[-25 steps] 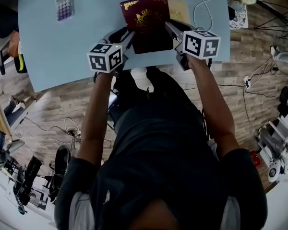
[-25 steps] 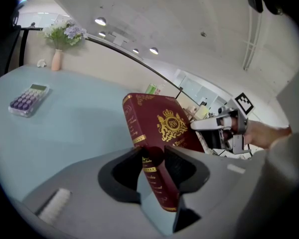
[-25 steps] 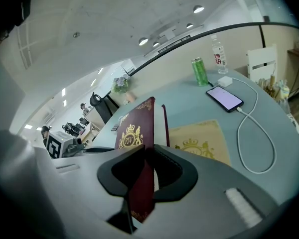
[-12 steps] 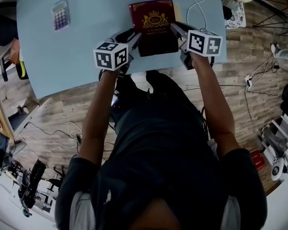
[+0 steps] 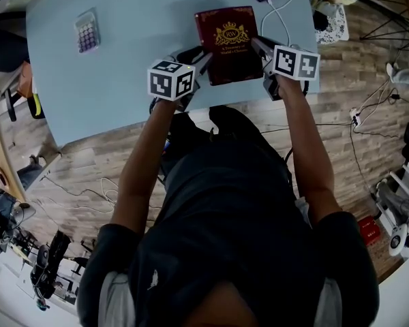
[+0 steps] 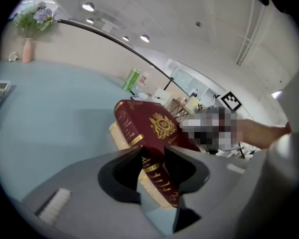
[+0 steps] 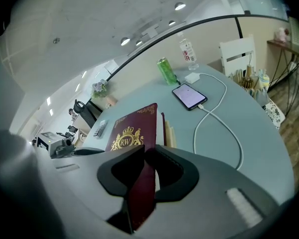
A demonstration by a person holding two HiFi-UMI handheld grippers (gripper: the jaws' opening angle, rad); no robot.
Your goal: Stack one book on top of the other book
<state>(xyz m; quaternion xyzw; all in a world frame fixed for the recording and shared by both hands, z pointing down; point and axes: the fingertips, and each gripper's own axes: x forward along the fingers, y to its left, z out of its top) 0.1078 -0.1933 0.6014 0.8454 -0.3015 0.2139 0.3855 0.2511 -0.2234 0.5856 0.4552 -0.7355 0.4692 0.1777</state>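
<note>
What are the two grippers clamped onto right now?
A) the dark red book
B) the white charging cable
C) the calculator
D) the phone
A: each gripper view shows its jaws closed on the dark red book, the left gripper on the spine side and the right gripper on the opposite side.

Dark short-sleeved shirt (image 5: 225, 230); grey left tongs (image 6: 152, 153), right tongs (image 7: 144, 151); black-and-white marker cubes (image 5: 171, 80).
</note>
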